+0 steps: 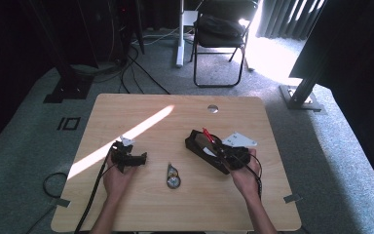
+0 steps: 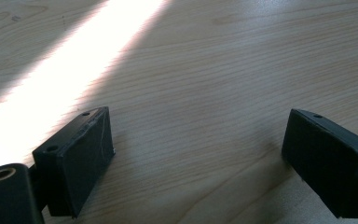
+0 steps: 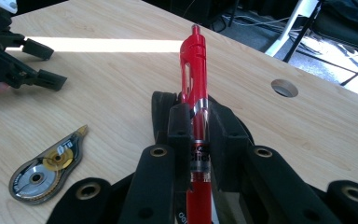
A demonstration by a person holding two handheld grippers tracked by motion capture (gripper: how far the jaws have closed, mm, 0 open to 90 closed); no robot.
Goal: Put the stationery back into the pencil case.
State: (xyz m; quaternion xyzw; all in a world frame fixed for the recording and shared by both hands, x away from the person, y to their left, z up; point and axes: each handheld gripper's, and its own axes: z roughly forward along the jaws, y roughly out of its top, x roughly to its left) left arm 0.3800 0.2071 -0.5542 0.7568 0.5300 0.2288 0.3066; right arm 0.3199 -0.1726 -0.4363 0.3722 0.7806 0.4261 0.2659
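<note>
The red pen (image 3: 195, 93) sits clamped between the two black jaws of the right claw (image 3: 196, 140), which is closed on its barrel. In the right gripper view the pen runs up along the jaws, its clicker end pointing away from the camera and its lower end hidden below the jaws. Just behind the jaws lies a black pencil case (image 3: 161, 109); whether the pen touches it I cannot tell. In the high view the pen (image 1: 207, 132) shows as a short red streak at the upper end of that case (image 1: 202, 146), right of the desk's middle, with the right claw (image 1: 224, 155) over it and the right hand (image 1: 246, 178) behind it.

Left of the case, near the desk's centre, lies a correction tape dispenser (image 1: 173, 176) (grey and clear, with a gold-coloured wheel inside), flat on the wood and apart from both claws; the right gripper view shows it (image 3: 46, 168) at lower left.

Farther left, the left claw (image 1: 141, 158) is held by the left hand (image 1: 117, 178) low over the desk (image 1: 185, 209). Its jaws stand wide apart in the left gripper view (image 2: 196, 154), with bare wood between them. A bright band of sunlight (image 1: 126, 139) crosses the desk diagonally beside it. Beyond the desk stands a black folding chair (image 1: 221, 34) on grey carpet.
</note>
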